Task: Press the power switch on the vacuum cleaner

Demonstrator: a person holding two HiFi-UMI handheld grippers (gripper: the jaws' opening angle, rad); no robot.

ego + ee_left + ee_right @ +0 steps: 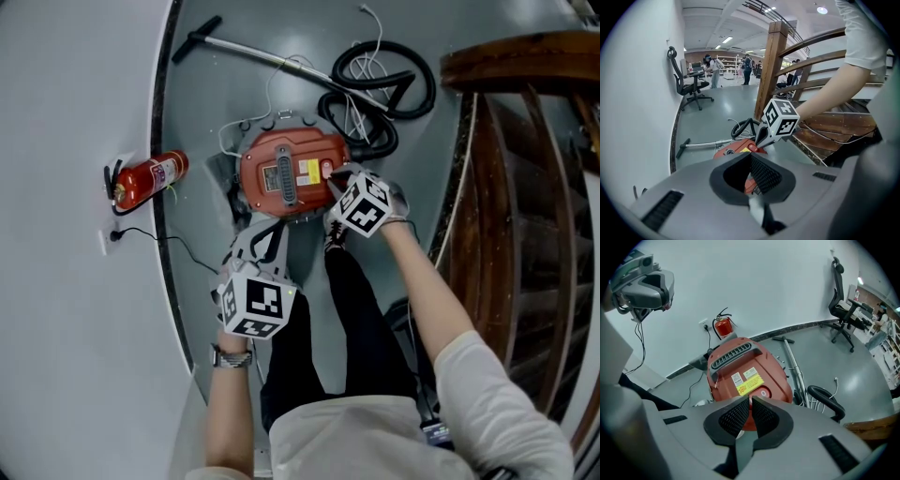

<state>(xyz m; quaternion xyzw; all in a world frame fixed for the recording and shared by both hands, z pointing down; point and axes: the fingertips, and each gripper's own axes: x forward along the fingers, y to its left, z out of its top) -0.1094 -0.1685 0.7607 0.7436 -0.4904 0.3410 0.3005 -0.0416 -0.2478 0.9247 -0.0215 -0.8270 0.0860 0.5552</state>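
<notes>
A: Red vacuum cleaner [267, 155] — where's it sitting?

B: It's lying on the grey floor [216, 94], w/ the power switch [327, 170] showing as a small round button on its top, next to the yellow label [308, 172].

A: Right gripper [335, 181]?

B: It's hovering over the vac's switch side, tips pointing just beside the switch. Jaws are sitting nearly together w/ only a thin slit btwn them, nothing in it. Contact w/ the switch — can't tell.

A: And the left gripper [266, 232]?

B: It's hanging near the vac's closer edge, tips meeting, gripping nothing.

A: Anything else around?

B: Black hose [384, 70] is coiling just beyond the vac, and a metal wand [253, 49] is lying farther past it. Fire extinguisher [150, 178] is lying beside the vac on the side of the white wall [66, 112]. Wooden railing [525, 56] is running along the vac's opposite side.
</notes>
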